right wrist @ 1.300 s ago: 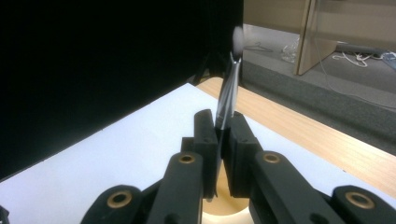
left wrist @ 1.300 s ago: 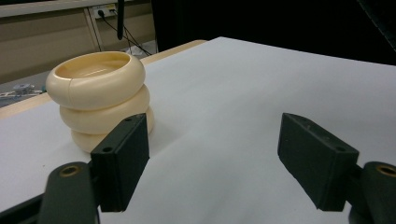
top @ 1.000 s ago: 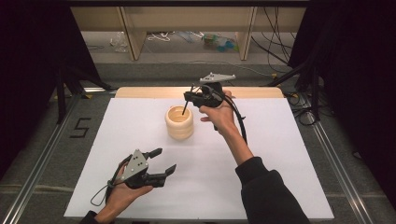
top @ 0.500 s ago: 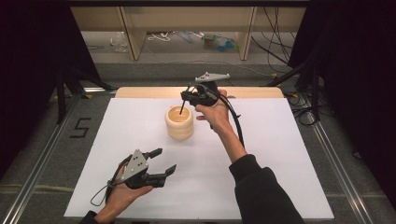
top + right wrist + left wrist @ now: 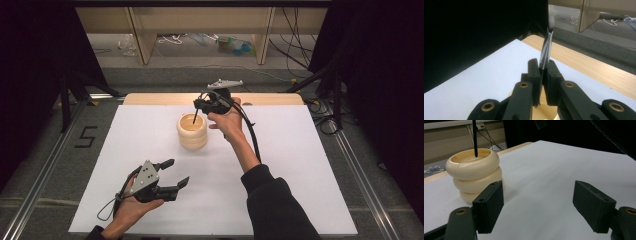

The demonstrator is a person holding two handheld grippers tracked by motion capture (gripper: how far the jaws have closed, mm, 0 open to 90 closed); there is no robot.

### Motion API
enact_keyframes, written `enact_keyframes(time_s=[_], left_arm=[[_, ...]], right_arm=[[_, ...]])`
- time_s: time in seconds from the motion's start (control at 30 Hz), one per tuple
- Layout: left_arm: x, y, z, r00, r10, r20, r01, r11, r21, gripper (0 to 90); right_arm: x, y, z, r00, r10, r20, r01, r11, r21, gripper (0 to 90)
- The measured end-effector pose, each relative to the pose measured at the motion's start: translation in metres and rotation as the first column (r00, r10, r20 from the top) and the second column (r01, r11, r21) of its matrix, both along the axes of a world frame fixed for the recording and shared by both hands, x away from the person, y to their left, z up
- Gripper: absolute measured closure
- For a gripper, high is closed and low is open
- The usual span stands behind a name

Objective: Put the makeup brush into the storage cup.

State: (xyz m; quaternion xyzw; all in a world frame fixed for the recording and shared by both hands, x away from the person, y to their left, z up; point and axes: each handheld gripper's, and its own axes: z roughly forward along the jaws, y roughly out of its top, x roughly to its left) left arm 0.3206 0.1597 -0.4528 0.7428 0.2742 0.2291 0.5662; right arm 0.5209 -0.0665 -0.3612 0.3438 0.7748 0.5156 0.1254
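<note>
Vs. the earlier frames, little has changed: the right gripper (image 5: pixel 200 103) has crept slightly up over the cream ribbed holder made of three stacked rounded rings (image 5: pixel 192 131), and the thin black brush with a silver ferrule and pale tip (image 5: pixel 546 50) has come up a bit with it; the holder itself sits where it was, and the left gripper (image 5: pixel 174 173) hasn't shifted. Right jaws are pressed together on the brush, pinching its handle, w/ the ferrule and tip sticking up past them in the right gripper view. In the high view the brush's dark lower end (image 5: pixel 195 114) points down into the holder's open mouth; in the left gripper view the black shaft (image 5: pixel 475 137) dips just inside the top ring, tho I can't tell if it touches the bottom. Left jaws are spread wide w/ nothing between them, low over the sheet at near left, aimed at the holder (image 5: pixel 474 173), well apart from it. The holder stands upright at the far centre of a white sheet (image 5: pixel 300 165) covering the table; a light wooden edge strip (image 5: pixel 270 99) shows along the far side. Beyond that: grey floor, pale wooden frame legs (image 5: pixel 142 35), loose cables (image 5: pixel 295 30) and some small clutter. Black curtains (image 5: pixel 380 65) hang left and right.
</note>
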Motion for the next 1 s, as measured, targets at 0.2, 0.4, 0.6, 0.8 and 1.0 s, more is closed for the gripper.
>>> enact_keyframes(time_s=[0.2, 0.4, 0.6, 0.8, 1.0], left_arm=[[0.000, 0.000, 0.000, 1.0000, -0.001, 0.001, 0.001, 1.0000, 0.002, 24.9], [0.000, 0.000, 0.000, 1.0000, -0.002, 0.001, 0.002, 1.0000, 0.003, 24.9], [0.000, 0.000, 0.000, 1.0000, -0.003, -0.002, 0.003, 1.0000, 0.006, 24.9], [0.000, 0.000, 0.000, 1.0000, -0.004, -0.004, 0.004, 1.0000, 0.006, 24.9], [0.000, 0.000, 0.000, 1.0000, -0.002, -0.003, 0.002, 1.0000, 0.009, 24.9]], right_arm=[[0.003, 0.004, -0.007, 0.9999, 0.011, -0.007, -0.011, 1.000, -0.012, 85.2], [0.005, 0.009, -0.014, 0.9996, 0.016, -0.023, -0.017, 0.999, -0.034, 85.2], [0.006, 0.013, -0.020, 0.9995, 0.018, -0.027, -0.020, 0.997, -0.075, 85.0], [0.005, 0.015, -0.021, 0.9996, 0.016, -0.024, -0.018, 0.995, -0.098, 79.6], [0.003, 0.010, -0.014, 0.9971, -0.074, 0.016, 0.075, 0.991, -0.109, 49.9]])
